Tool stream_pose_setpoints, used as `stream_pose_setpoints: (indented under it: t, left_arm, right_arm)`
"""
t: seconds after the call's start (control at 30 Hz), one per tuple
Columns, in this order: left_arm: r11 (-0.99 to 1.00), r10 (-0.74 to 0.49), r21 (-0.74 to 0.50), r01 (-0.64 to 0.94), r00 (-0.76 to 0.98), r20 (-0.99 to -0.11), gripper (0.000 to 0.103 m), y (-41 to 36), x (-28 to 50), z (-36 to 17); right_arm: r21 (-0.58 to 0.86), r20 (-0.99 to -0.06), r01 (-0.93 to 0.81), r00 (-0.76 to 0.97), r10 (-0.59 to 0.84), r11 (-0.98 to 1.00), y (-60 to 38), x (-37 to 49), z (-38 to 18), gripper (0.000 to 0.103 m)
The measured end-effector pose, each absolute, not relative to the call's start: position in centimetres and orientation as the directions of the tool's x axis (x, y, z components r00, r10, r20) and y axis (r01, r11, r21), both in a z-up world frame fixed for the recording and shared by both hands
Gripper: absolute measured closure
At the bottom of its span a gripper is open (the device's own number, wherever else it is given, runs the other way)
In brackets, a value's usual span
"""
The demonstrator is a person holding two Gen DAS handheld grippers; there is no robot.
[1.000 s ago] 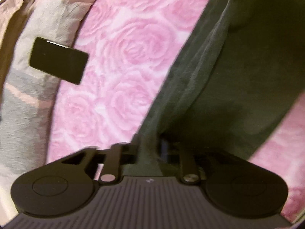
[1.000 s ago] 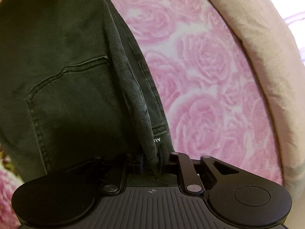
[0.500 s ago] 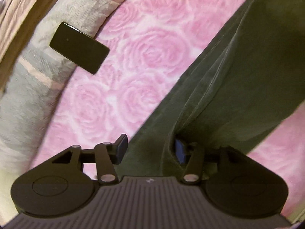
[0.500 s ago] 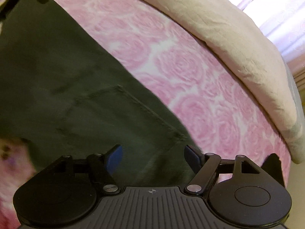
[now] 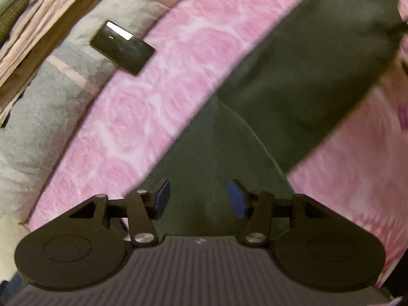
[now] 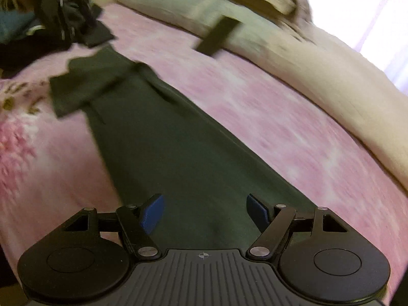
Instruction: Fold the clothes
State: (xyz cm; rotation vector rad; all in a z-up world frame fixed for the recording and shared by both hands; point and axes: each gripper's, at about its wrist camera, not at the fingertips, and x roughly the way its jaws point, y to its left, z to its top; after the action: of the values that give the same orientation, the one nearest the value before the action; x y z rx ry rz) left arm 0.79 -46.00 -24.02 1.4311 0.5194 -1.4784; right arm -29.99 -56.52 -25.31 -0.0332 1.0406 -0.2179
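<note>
We saw both hand-held grippers, left and right, wide open and empty above the dark trousers; only the right view showed the clothes pile.

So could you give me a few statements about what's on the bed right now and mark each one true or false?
1. The dark green trousers lie stretched out on the pink rose bedspread. True.
2. The left gripper is clamped on the trousers. False: its fingers stand apart, with cloth lying between them ungripped.
3. The right gripper is open. True.
4. A black phone rests against the grey blanket. True.
5. The phone lies on top of the trousers. False: it is apart from them, at the bedspread's edge.
</note>
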Motion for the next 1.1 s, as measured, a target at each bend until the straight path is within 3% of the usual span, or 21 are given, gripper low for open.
stream_pose_setpoints:
  t: [0.13, 0.27, 0.43, 0.47, 0.6, 0.73, 0.87, 0.93, 1.0, 1.1]
  left_arm:
    - [-0.545, -0.377, 0.272, 0.793, 0.058, -0.925, 0.048, -40.2, -1.5, -27.7]
    - [-0.611, -0.452, 0.364, 0.702, 0.068, -0.890, 0.049, -36.8, -2.7, -31.4]
    - [-0.586, -0.504, 0.400, 0.705, 0.069, -0.861, 0.070, -36.5, -1.5, -32.1]
    - [-0.570, -0.511, 0.395, 0.720, 0.066, -0.857, 0.088, -36.6, -1.0, -31.6]
    - [-0.506, -0.536, 0.375, 0.777, 0.058, -0.842, 0.094, -37.0, 1.3, -29.5]
    - [-0.310, -0.578, 0.342, 0.887, 0.110, -0.809, 0.094, -39.3, 7.1, -24.2]
    - [-0.100, -0.598, 0.383, 0.918, 0.252, -0.761, 0.093, -43.8, 13.6, -21.7]
    - [-0.028, -0.586, 0.393, 0.919, 0.303, -0.751, 0.084, -45.6, 16.3, -21.5]
    - [-0.035, -0.589, 0.416, 0.909, 0.318, -0.743, 0.074, -46.0, 17.1, -22.0]
    - [-0.164, -0.571, 0.440, 0.883, 0.279, -0.772, 0.073, -44.8, 16.3, -24.3]
  right_arm:
    - [-0.109, -0.869, 0.212, 0.453, -0.197, 0.971, -51.9, -25.0, -26.8, 0.028]
    - [-0.109, -0.898, 0.250, 0.390, -0.203, 0.962, -49.3, -21.0, -28.6, 0.028]
    - [-0.137, -0.911, 0.249, 0.349, -0.221, 0.959, -47.6, -18.3, -29.8, 0.028]
    - [-0.138, -0.913, 0.247, 0.344, -0.220, 0.959, -47.4, -17.8, -30.0, 0.028]
    - [-0.142, -0.917, 0.215, 0.340, -0.211, 0.966, -46.3, -16.4, -30.1, 0.028]
    - [-0.152, -0.914, 0.177, 0.348, -0.207, 0.972, -45.5, -15.1, -29.6, 0.028]
    - [-0.171, -0.907, 0.155, 0.361, -0.217, 0.973, -44.8, -14.0, -29.0, 0.028]
    - [-0.174, -0.906, 0.162, 0.361, -0.222, 0.971, -44.6, -13.6, -28.8, 0.028]
    - [-0.172, -0.905, 0.183, 0.358, -0.229, 0.968, -44.6, -13.6, -28.7, 0.028]
    - [-0.168, -0.911, 0.218, 0.338, -0.236, 0.961, -44.7, -13.8, -29.3, 0.028]
